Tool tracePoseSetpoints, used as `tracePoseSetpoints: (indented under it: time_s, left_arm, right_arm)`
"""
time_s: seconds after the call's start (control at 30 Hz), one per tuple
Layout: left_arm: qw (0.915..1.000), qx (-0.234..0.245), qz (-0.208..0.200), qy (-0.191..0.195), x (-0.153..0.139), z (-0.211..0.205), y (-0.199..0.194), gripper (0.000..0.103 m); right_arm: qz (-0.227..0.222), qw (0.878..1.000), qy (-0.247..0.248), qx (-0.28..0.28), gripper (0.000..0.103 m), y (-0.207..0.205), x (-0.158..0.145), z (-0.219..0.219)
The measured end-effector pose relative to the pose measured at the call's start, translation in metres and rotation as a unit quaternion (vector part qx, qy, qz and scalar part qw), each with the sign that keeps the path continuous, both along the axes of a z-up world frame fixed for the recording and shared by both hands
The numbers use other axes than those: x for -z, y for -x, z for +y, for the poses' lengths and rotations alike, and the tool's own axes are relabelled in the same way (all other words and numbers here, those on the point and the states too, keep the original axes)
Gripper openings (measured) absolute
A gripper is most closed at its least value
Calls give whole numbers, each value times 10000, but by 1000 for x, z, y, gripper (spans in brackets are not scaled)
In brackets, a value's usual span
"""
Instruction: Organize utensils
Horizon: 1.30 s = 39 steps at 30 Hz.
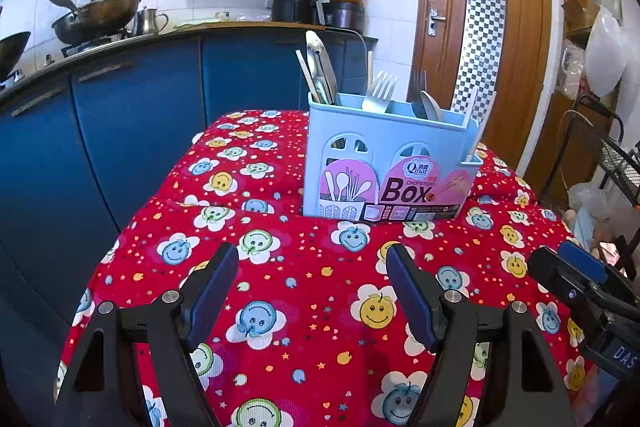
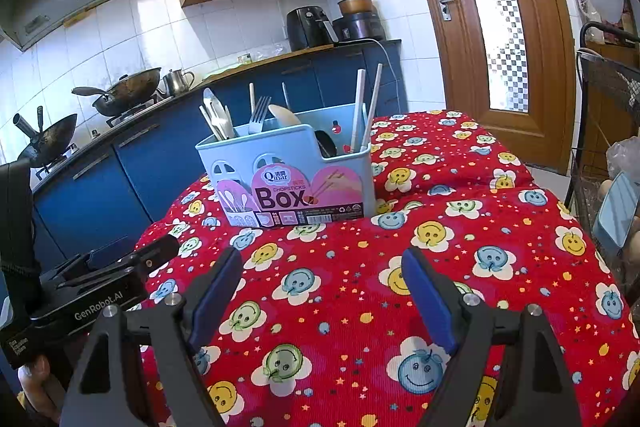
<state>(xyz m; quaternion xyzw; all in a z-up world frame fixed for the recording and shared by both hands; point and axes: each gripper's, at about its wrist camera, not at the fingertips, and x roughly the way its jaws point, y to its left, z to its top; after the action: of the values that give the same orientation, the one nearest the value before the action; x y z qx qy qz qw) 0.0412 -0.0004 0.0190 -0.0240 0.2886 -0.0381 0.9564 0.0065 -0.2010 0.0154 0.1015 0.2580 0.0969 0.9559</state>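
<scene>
Both grippers hang over the red smiley tablecloth with nothing in them; left gripper spread wide, right gripper same deal. The light blue utensil box sits at the far side of the table; fork, white chopsticks, spoon all upright inside; metal tongs at its left end, arms pressed together.

Bright even light, sharp centre, heavy fisheye bending, dark corners, perhaps daylight
</scene>
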Motion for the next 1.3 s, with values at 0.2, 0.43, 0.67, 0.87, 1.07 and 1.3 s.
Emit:
tracePoseSetpoints:
  time_s: [0.2, 0.43, 0.67, 0.87, 1.07, 1.3]
  left_arm:
    - [10000, 2, -2, -7, 0, 0, 0, 77]
    - [10000, 12, 2, -4, -1, 0, 0, 77]
    - [10000, 8, -4, -12, -1, 0, 0, 77]
    - [10000, 9, -3, -11, -1, 0, 0, 77]
    - [10000, 9, -11, -9, -3, 0, 0, 77]
    - [10000, 7, -20, 10, -5, 0, 1, 77]
  right_arm:
    - [-2, 10000, 0, -7, 84, 0, 0, 0]
    - [2, 10000, -4, -3, 84, 0, 0, 0]
    - [0, 10000, -2, -6, 84, 0, 0, 0]
    - [-13, 10000, -1, 0, 84, 0, -1, 1]
    - [-6, 10000, -1, -4, 84, 0, -1, 1]
    - [-15, 10000, 0, 1, 84, 1, -1, 1]
